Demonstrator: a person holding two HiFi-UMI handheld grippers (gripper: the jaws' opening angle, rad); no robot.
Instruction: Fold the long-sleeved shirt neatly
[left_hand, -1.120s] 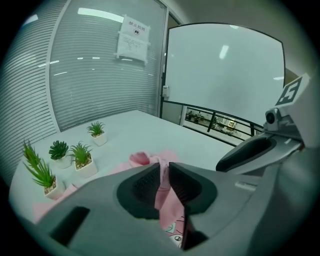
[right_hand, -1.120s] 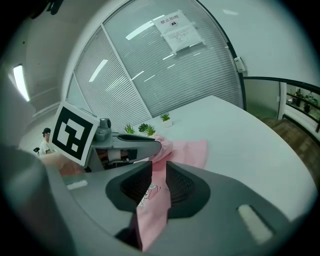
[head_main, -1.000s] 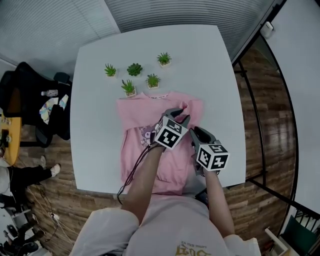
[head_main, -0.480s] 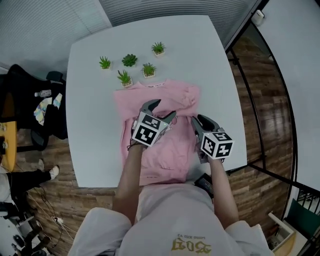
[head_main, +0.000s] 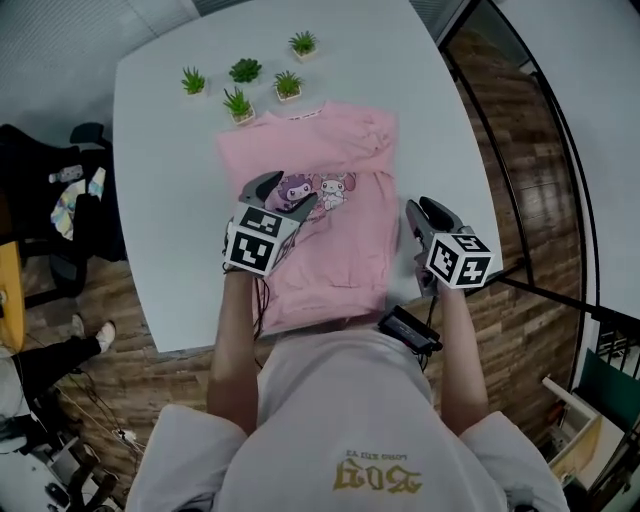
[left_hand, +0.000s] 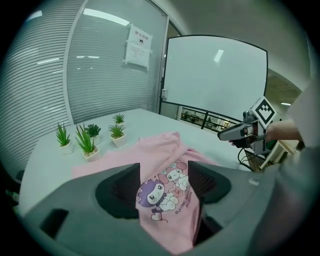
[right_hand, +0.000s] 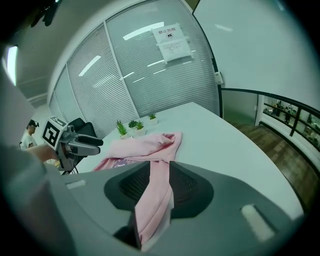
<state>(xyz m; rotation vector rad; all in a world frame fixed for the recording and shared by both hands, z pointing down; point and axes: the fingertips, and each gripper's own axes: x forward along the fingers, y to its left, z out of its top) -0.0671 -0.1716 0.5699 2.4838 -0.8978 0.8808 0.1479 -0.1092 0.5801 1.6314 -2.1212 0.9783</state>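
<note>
The white tabletop (head_main: 160, 200) takes up most of the head view. The pink long-sleeved shirt (head_main: 340, 240) lies flat on its middle, collar toward the far edge and hem at the near edge in front of the person. Its cartoon print faces up.

Both bare forearms reach forward from the person's body, and both claws tilt downward. The left claw (head_main: 288, 190) hovers over the near left part of the shirt. Its jaws have just been opening and now stand wide apart. Only the print shows between them, well below, and nothing is gripped. The right claw (head_main: 420, 212) hangs over the tabletop's right edge, just beside the shirt's right side. Its jaws have just been opening a little, yet a narrow strip of the shirt's pink cloth runs up between the pads, pinched there, with its end drooping.

1 second ago the left claw was far out over the shirt's right shoulder, and the print was covered. The right claw was nearer the shirt.

4 small potted plants (head_main: 237, 102) stand just beyond the collar.
</note>
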